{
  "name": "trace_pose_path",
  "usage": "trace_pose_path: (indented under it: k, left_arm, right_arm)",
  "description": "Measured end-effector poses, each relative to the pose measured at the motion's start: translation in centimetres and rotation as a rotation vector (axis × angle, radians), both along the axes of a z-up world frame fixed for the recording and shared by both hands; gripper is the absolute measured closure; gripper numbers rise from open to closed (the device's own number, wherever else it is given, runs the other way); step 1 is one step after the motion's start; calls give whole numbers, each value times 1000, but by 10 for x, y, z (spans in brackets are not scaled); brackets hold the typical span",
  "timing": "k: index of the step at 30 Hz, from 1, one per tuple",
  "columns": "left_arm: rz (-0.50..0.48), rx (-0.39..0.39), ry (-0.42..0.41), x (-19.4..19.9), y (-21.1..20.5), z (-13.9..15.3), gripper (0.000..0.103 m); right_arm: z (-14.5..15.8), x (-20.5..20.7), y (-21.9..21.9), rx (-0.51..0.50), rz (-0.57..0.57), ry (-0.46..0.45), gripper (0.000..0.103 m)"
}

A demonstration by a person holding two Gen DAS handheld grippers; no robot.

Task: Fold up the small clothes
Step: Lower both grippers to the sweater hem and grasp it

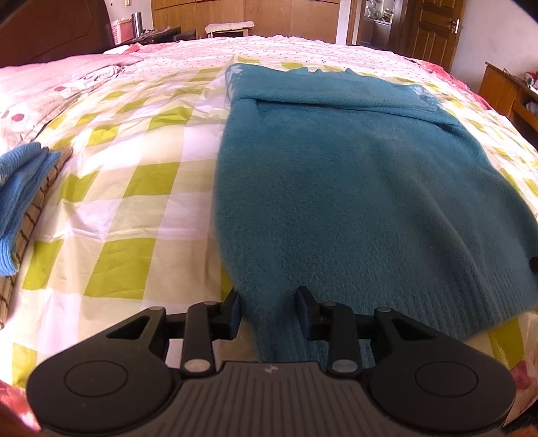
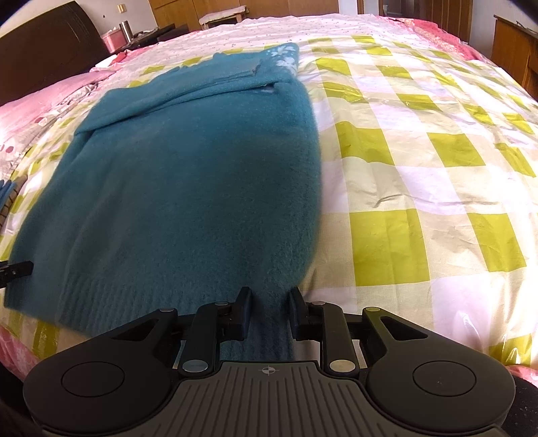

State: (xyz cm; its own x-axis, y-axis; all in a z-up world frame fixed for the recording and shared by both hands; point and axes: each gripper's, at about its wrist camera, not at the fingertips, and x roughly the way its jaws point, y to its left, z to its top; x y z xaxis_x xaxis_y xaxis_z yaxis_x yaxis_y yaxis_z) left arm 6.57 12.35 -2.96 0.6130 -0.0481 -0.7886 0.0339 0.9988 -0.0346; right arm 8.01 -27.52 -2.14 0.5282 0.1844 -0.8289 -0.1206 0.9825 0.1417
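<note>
Left claw (image 1: 269,311) angled downward, jaws clamped on fabric, right claw (image 2: 268,311) likewise, jaws pinching cloth

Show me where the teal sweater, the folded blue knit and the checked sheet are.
teal sweater (image 1: 353,188): left wrist view, middle of its body.
folded blue knit (image 1: 20,188): left wrist view, top layer.
checked sheet (image 2: 420,188): right wrist view, bare patch right of the sweater.

This is a bedroom in a home. A wide bed (image 1: 134,188) fills both views, spread with a green-and-white checked sheet (image 2: 420,188) and pink floral bedding (image 1: 50,87) by a dark wooden headboard (image 2: 43,47). Behind stand wooden wardrobes (image 1: 269,16), a panelled door (image 1: 433,27) and a cushioned stool (image 1: 228,28)
</note>
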Motion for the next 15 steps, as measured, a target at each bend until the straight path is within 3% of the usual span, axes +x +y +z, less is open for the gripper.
trace_pose_path:
  k: [15]
  left_arm:
    - [-18,11,-9,-1,-2,1,72]
  right_arm:
    - [-1,0,-4,24,-10,1,83]
